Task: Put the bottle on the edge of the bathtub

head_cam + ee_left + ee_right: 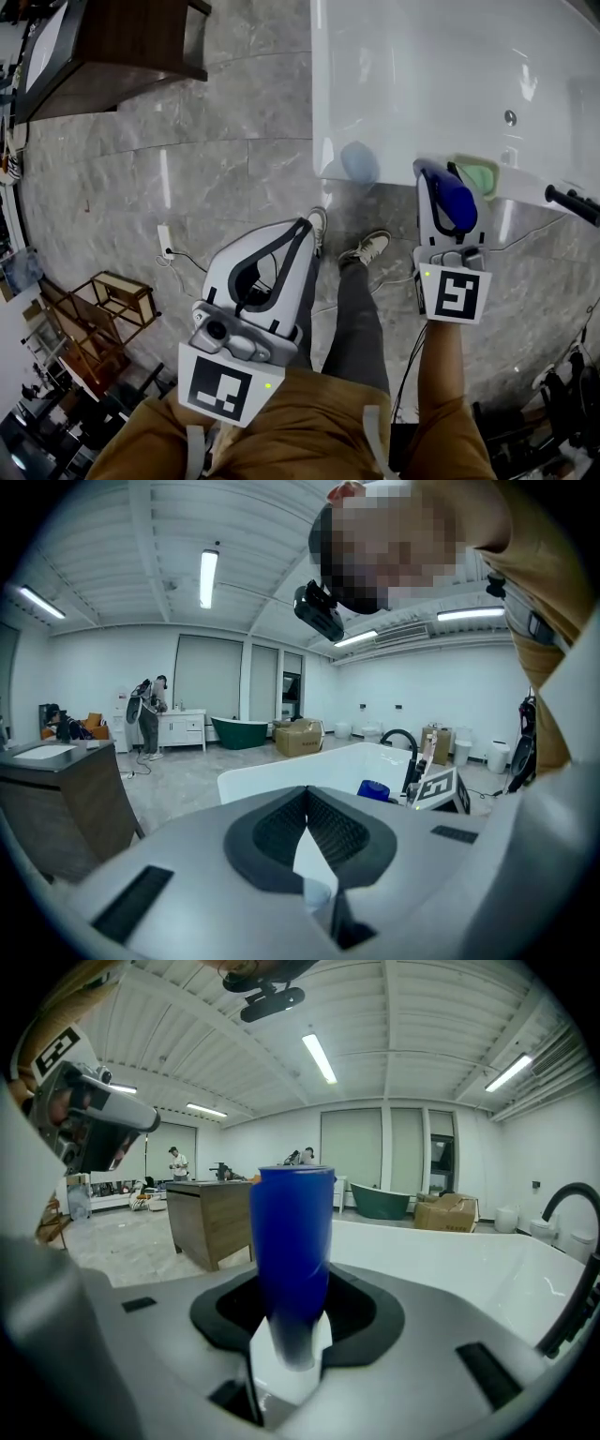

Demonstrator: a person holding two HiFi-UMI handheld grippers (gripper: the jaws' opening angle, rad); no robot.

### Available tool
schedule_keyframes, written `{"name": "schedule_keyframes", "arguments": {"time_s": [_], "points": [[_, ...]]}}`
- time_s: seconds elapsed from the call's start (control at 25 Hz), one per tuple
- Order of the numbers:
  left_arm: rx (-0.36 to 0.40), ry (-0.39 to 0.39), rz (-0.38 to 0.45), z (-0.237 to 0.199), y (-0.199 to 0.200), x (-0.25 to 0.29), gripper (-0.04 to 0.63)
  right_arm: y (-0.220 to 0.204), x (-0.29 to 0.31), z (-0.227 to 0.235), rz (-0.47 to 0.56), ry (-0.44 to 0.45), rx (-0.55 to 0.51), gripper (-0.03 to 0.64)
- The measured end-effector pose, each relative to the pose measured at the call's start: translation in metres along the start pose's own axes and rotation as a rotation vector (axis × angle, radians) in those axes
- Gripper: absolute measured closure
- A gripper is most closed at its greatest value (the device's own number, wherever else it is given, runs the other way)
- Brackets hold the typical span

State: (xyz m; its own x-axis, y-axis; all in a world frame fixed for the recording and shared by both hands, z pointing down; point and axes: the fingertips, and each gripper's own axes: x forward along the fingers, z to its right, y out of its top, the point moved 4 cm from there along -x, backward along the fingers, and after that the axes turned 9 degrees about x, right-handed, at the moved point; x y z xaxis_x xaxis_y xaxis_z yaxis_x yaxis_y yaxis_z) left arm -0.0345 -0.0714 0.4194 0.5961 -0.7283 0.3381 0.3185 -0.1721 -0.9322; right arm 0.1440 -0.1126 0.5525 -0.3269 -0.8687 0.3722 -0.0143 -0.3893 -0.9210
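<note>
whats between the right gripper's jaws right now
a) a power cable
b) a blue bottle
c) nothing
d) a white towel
B: in the right gripper view, the right gripper has its jaws closed on a blue bottle, which sticks out from between them.

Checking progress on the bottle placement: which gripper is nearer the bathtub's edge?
Right. The right gripper, holding the blue bottle, is at the bathtub's edge; the left gripper is off it, over the floor.
</note>
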Motion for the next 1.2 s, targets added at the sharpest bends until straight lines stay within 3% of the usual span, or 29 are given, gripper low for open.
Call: {"name": "schedule_keyframes", "arguments": {"time_s": [1.2], "points": [[-0.043, 0.004, -0.05, -0.007, -0.028, 0.027, 0.588, -0.052, 0.041, -0.001, -0.082, 0.034, -0.044, 0.456]]}}
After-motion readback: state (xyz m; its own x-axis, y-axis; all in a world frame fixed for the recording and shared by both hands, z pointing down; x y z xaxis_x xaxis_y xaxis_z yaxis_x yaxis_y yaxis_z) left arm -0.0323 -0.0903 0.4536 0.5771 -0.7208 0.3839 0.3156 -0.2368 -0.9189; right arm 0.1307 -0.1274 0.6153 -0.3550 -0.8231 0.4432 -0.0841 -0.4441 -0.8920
